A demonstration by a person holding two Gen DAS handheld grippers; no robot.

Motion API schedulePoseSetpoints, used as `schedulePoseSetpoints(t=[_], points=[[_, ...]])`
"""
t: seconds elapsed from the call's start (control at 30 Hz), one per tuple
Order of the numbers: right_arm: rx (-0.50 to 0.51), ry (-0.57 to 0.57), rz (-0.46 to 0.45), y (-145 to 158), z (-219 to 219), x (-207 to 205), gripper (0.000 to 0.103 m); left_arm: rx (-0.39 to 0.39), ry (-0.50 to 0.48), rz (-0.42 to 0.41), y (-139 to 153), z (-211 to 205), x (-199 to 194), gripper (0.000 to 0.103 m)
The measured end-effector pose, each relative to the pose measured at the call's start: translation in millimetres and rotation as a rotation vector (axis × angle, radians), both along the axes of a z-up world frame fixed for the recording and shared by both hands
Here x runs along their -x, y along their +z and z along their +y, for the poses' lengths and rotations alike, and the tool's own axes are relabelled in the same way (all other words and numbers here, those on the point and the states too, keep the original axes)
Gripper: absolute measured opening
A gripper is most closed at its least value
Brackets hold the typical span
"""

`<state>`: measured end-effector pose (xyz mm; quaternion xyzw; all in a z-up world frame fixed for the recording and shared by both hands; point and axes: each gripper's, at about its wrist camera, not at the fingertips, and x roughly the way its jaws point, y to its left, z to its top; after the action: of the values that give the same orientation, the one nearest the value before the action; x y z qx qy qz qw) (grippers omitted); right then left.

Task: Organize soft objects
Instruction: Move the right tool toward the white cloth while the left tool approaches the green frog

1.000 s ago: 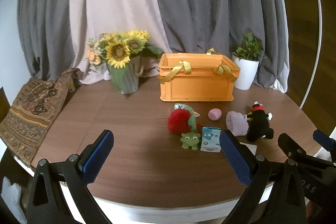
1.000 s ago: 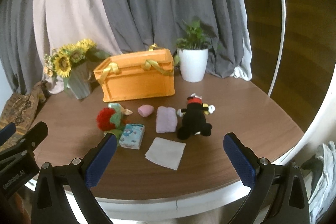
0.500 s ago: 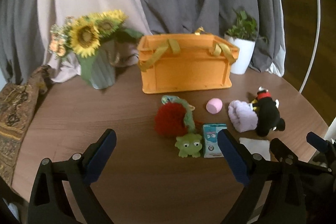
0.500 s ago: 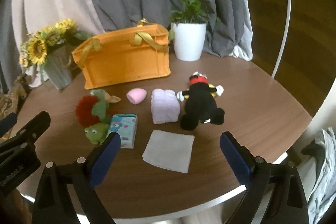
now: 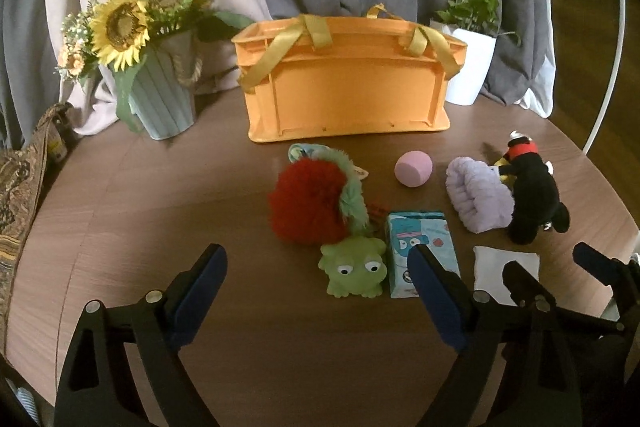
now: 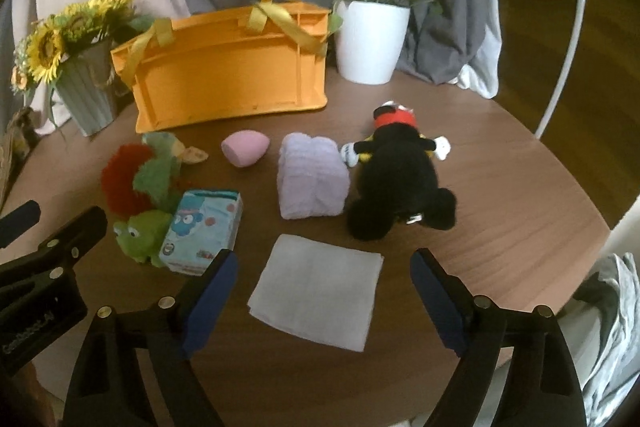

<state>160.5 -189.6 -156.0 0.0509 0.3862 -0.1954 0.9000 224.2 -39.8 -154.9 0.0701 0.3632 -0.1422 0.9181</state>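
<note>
Over the bench's [image 6: 500,195] near edge: left gripper [image 5: 316,291] and right gripper [image 6: 324,291], both advanced closer, agape, empty; white cloth [image 6: 316,291] likely first.

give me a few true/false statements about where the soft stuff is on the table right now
1. The pink sponge lies inside the orange crate. False: it lies on the table in front of it.
2. The folded lilac towel lies right beside the black plush. True.
3. The right gripper is shut on the white cloth. False: it is open and holds nothing.
4. The left gripper is open. True.
</note>
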Motion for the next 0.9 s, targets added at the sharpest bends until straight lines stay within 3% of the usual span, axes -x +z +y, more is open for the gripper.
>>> schedulePoseSetpoints(t=[0.27,0.67,0.9], points=[[-0.031,0.001,0.034,-19.2,-8.7,-10.7,0.083,0.0,-0.002,0.039,-14.2,-10.4,-7.2,0.086],[-0.041,-0.001,0.059,-34.4,-13.8,-19.7,0.075,-0.016,-0.008,0.073,-28.2,-14.6,-14.9,0.068],[-0.052,0.001,0.077,-42.0,-14.5,-21.4,0.072,-0.024,-0.025,0.081,-33.8,-16.9,-14.8,0.064]])
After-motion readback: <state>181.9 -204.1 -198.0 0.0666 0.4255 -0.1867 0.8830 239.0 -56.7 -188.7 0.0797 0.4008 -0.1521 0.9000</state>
